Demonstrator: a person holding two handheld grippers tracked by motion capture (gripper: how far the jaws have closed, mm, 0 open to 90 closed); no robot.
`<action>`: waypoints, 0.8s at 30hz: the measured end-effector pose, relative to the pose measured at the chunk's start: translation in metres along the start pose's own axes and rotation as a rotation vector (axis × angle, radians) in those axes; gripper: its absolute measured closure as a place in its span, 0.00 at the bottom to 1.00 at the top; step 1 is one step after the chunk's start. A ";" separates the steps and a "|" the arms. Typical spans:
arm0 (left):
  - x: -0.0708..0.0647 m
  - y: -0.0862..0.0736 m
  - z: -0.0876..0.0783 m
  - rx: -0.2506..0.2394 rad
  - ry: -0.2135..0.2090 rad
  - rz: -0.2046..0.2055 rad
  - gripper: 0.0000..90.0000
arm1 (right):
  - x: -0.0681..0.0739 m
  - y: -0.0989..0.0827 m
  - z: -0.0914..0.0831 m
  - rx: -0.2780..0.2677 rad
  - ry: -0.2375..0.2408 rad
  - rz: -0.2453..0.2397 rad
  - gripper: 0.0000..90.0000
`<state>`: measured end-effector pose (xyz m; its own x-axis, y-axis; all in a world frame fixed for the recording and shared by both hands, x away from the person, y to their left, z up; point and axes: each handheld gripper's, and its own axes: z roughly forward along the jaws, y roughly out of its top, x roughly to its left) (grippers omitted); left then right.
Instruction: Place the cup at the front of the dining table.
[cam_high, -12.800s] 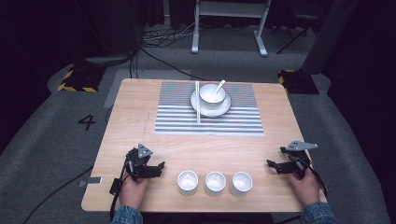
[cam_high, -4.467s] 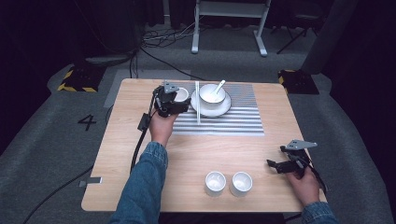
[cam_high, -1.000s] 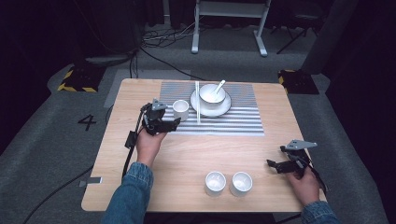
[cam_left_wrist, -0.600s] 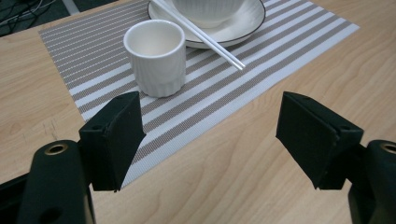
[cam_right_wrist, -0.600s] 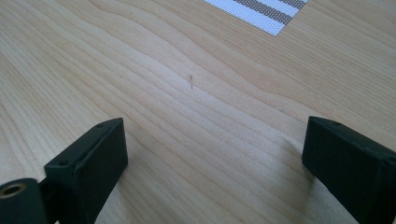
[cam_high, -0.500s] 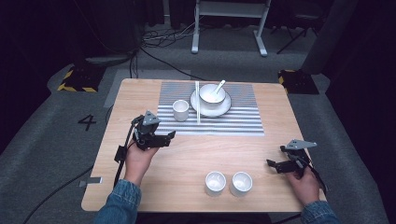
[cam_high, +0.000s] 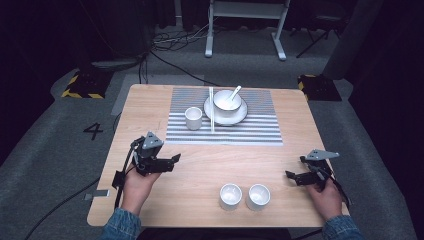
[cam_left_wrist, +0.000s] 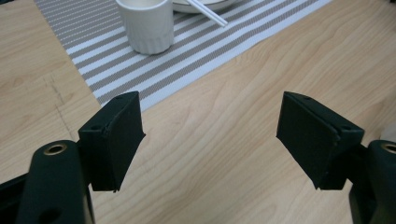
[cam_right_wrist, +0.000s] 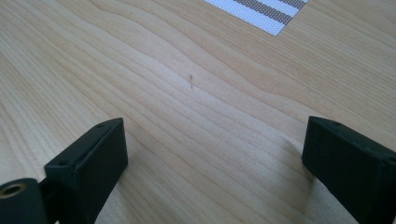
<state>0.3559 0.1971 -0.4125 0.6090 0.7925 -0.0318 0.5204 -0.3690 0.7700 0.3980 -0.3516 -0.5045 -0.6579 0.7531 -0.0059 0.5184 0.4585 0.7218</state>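
A white cup (cam_high: 193, 118) (cam_left_wrist: 144, 24) stands upright on the striped placemat (cam_high: 222, 117) (cam_left_wrist: 196, 42), left of a plate (cam_high: 225, 112) that carries a bowl with a spoon (cam_high: 227, 99). White chopsticks (cam_high: 211, 108) (cam_left_wrist: 208, 11) lie along the plate's left edge. Two more white cups (cam_high: 230, 196) (cam_high: 258, 196) stand side by side near the front edge. My left gripper (cam_high: 170, 162) (cam_left_wrist: 210, 140) is open and empty over bare wood, in front of the mat's left corner. My right gripper (cam_high: 294, 176) (cam_right_wrist: 215, 158) rests open and empty at the front right.
The wooden table (cam_high: 155, 200) stands on grey carpet with a "4" marked on the floor (cam_high: 93, 131). Cables and a metal stand's feet (cam_high: 245, 30) lie beyond the far edge. A corner of the placemat (cam_right_wrist: 266, 14) shows at the top of the right gripper view.
My left gripper carried one of the three front cups to the mat, left it standing there, and has drawn back toward the near left with its jaws open. The right gripper has stayed still.
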 end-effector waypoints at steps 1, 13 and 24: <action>0.000 -0.003 -0.002 0.000 -0.006 -0.002 0.25 | 0.000 0.000 0.000 0.000 -0.001 0.000 0.08; 0.007 -0.049 -0.025 0.024 -0.018 -0.002 0.26 | 0.000 0.000 0.000 0.000 -0.002 0.001 0.08; 0.011 -0.084 -0.031 0.053 -0.007 -0.005 0.26 | 0.000 0.000 0.000 0.001 -0.001 0.000 0.08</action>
<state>0.3001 0.2514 -0.4584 0.6105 0.7909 -0.0406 0.5542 -0.3901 0.7353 0.3980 -0.3516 -0.5045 -0.6574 0.7535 -0.0067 0.5186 0.4589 0.7214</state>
